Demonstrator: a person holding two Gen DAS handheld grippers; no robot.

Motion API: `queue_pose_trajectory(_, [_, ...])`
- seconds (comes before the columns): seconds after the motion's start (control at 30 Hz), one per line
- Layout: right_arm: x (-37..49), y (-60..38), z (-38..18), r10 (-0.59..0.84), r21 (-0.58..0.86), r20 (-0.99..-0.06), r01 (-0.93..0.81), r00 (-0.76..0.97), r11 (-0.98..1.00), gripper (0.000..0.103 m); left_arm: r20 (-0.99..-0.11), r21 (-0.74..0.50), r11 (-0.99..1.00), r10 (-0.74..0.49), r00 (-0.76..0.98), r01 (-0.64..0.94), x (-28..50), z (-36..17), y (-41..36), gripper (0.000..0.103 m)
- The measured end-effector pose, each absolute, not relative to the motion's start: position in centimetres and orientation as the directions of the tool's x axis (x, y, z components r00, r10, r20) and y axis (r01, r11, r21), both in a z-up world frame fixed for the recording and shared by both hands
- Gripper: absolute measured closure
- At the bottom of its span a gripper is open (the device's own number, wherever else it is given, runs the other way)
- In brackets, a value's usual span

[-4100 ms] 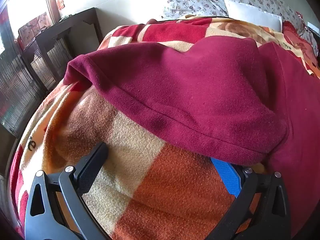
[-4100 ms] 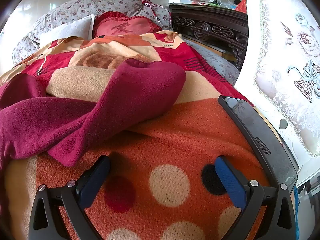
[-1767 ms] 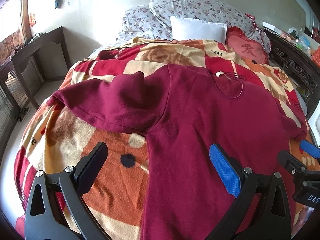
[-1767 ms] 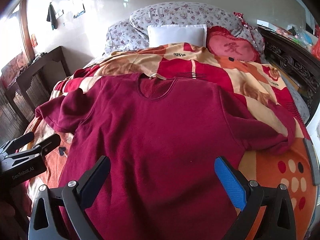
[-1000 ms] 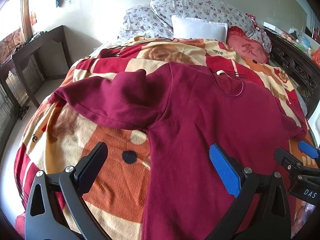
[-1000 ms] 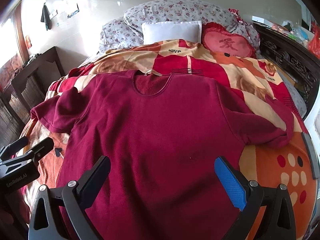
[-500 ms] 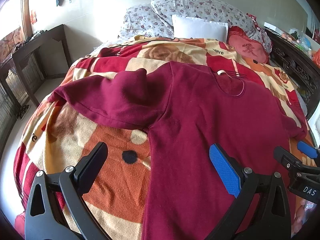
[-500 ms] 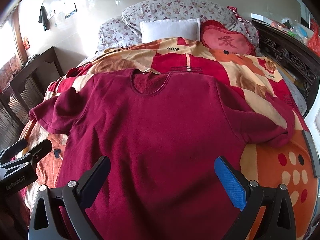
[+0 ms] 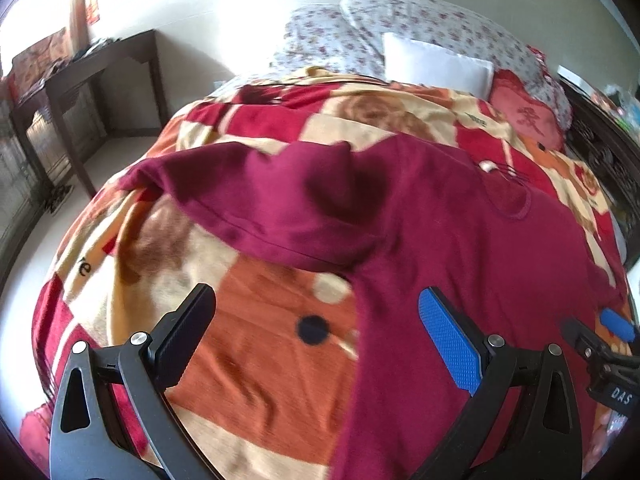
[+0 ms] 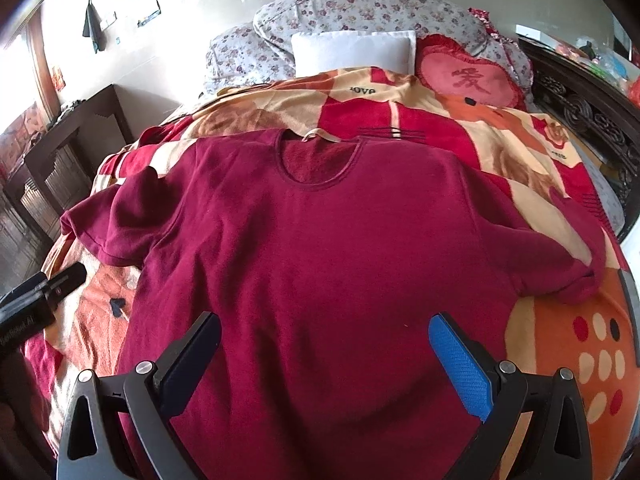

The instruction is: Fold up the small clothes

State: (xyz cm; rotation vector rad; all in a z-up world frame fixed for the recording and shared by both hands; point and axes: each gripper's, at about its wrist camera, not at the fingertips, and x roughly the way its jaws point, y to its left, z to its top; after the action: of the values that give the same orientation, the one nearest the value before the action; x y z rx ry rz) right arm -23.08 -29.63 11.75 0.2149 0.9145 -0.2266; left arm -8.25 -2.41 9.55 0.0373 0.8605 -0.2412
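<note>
A dark red short-sleeved shirt (image 10: 320, 248) lies spread flat, front up, on a bed blanket, collar toward the pillows. It also shows in the left wrist view (image 9: 460, 240), with its left sleeve (image 9: 280, 208) bunched and raised. My left gripper (image 9: 316, 336) is open and empty, above the blanket beside the shirt's left side seam. My right gripper (image 10: 324, 352) is open and empty, above the shirt's lower body. Each gripper shows at the edge of the other's view.
The bed carries a red, orange and cream patterned blanket (image 10: 560, 340). Floral pillows (image 10: 360, 12), a white pillow (image 10: 352, 52) and a red heart cushion (image 10: 472, 76) lie at the head. A dark wooden table (image 9: 92, 72) stands left. A carved dark bed frame (image 10: 584, 108) runs along the right.
Both grippers rose from close to the sleeves to a high view over the shirt. In the last half second the left gripper moved forward and left toward the left sleeve.
</note>
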Motion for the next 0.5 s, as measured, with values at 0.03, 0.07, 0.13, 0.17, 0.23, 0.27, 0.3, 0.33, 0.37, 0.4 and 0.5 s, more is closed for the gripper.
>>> queue_pose_trajectory(0.03, [-22.9,-29.5,11.7,-0.101,0.087,-0.801,0.281,0.59,0.956,0.0,-0.758,-0.077,0.974,-0.195,0.623,0.211,-7.6,9.5,-1.7,0.001])
queue_pose_trajectory(0.07, [-22.5,-29.3,11.7,-0.096,0.087,-0.802,0.274,0.59,0.958,0.0,-0.759,-0.089,0.977,-0.193,0.621,0.196,-6.9,9.5,-0.9,0.001])
queue_pose_trajectory(0.13, [-22.1,-29.1,11.7,-0.09,0.086,-0.803,0.264,0.589,0.961,0.0,-0.758,-0.1,0.981,-0.182,0.627,0.164,-5.5,9.6,0.6,0.001])
queue_pose_trajectory(0.17, [-21.8,-28.9,11.7,-0.087,0.084,-0.803,0.257,0.589,0.963,0.0,-0.758,-0.103,0.983,-0.177,0.628,0.152,-5.1,9.7,1.2,0.001])
queue_pose_trajectory(0.23, [-21.1,-28.5,11.6,-0.081,0.082,-0.804,0.245,0.588,0.966,0.0,-0.761,-0.136,0.984,-0.175,0.625,0.11,-3.3,9.8,3.4,0.001])
queue_pose_trajectory(0.27, [-20.9,-28.3,11.5,-0.078,0.083,-0.805,0.241,0.589,0.967,0.0,-0.762,-0.158,0.984,-0.177,0.623,0.087,-2.5,9.8,4.5,0.001])
queue_pose_trajectory(0.3, [-20.6,-28.2,11.5,-0.072,0.087,-0.805,0.236,0.589,0.968,0.0,-0.763,-0.173,0.983,-0.178,0.622,0.068,-2.0,9.8,5.2,0.001])
queue_pose_trajectory(0.33, [-20.1,-28.0,11.4,-0.057,0.096,-0.805,0.225,0.591,0.97,0.0,-0.761,-0.201,0.979,-0.18,0.623,0.037,-1.0,9.8,6.5,0.001])
queue_pose_trajectory(0.37, [-19.8,-27.8,11.3,-0.05,0.1,-0.805,0.219,0.591,0.97,0.0,-0.76,-0.218,0.976,-0.18,0.624,0.015,-0.3,9.8,7.5,0.001])
queue_pose_trajectory(0.4, [-19.3,-27.5,11.1,-0.044,0.101,-0.808,0.211,0.588,0.972,0.0,-0.761,-0.225,0.974,-0.177,0.624,0.002,0.2,9.8,8.1,0.001])
queue_pose_trajectory(0.5, [-17.8,-26.7,10.2,-0.044,0.084,-0.817,0.194,0.575,0.977,0.0,-0.772,-0.24,0.969,-0.158,0.616,-0.052,2.6,9.5,10.7,0.001])
